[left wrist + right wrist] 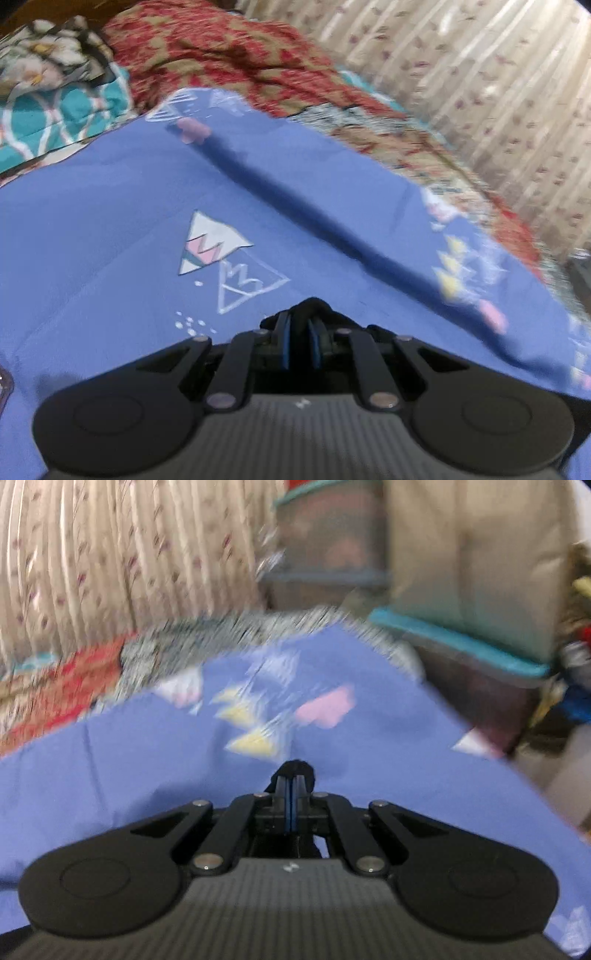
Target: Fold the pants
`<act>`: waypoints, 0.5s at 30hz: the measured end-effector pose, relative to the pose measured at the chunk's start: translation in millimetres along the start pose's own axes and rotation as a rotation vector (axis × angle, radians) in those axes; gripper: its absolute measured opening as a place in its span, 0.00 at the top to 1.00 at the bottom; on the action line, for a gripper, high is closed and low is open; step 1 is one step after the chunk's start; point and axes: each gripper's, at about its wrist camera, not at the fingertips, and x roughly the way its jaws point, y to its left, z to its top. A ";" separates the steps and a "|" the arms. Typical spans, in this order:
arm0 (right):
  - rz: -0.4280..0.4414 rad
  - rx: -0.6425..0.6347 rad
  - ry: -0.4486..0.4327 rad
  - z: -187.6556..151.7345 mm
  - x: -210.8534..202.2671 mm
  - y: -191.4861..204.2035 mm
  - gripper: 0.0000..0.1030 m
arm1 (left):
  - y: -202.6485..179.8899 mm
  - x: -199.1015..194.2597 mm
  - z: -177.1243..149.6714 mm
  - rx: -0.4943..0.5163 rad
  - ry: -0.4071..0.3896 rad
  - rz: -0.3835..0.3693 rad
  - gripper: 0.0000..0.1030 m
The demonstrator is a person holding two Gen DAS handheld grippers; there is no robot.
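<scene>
Filling most of both views, the blue pants (110, 221) are lying across a bed, patterned with white triangles, with a dark fold ridge running from upper left to lower right of the left view. Judging by this, a fold is being carried over; the next move is calling for both hands travelling together and laying the edge down square. Behind, a red blanket (221, 55) is bunching at the top, a curtain (461, 74) is hanging at upper right, and lidded bins (461, 657) are standing at right. The left gripper (301, 325) is pinching dark cloth; the right gripper (293, 775) is clamping likewise, jaws nearly touching.
</scene>
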 end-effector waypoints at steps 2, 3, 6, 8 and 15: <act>-0.004 -0.055 0.100 -13.1 29.7 22.5 0.91 | 5.4 28.7 -3.4 -0.022 0.052 0.056 0.85; -0.032 -0.080 0.119 -21.7 37.0 30.5 0.84 | 8.9 39.1 -5.5 -0.037 0.081 0.073 0.79; 0.019 -0.078 0.129 -37.0 34.8 31.7 0.77 | 15.5 45.2 -8.6 -0.061 0.106 0.100 0.58; 0.052 -0.078 0.126 -39.2 24.4 22.1 0.77 | 14.8 29.6 -8.0 -0.022 0.076 0.089 0.55; 0.132 0.007 0.075 -52.9 -62.5 -60.8 0.76 | 23.4 -55.6 -18.5 0.054 -0.001 0.010 0.40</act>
